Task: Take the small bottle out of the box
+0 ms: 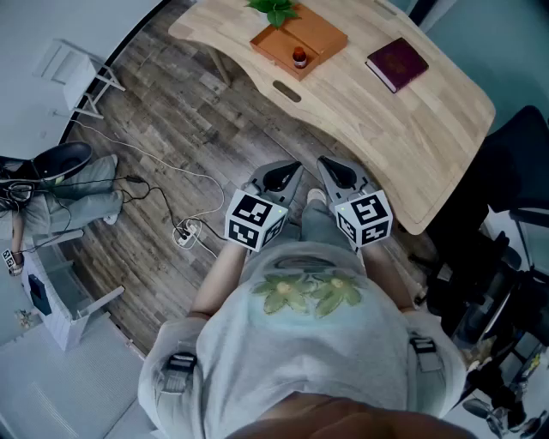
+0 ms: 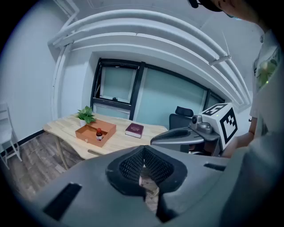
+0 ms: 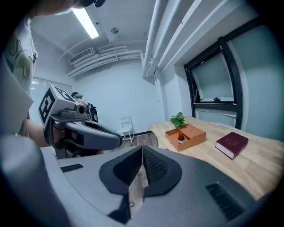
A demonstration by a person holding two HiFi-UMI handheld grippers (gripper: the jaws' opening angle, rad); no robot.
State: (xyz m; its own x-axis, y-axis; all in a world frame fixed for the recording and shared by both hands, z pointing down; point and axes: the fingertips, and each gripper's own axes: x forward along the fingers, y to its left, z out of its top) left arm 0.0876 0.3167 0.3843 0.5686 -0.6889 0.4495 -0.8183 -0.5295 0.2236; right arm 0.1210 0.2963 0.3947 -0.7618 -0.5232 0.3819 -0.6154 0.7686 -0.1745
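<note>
With the left gripper and right gripper both shut and empty, well short of the bottle, a closed-jaw reach into the box risked toppling it.

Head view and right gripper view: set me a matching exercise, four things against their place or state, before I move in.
Things:
1 bottle
2 book
3 plant
4 right tongs

Place or state:
a lying flat on the table
b shut, empty
c standing in the box
d green, beside the box

Pairs: 1-c; 2-a; 3-d; 4-b
</note>
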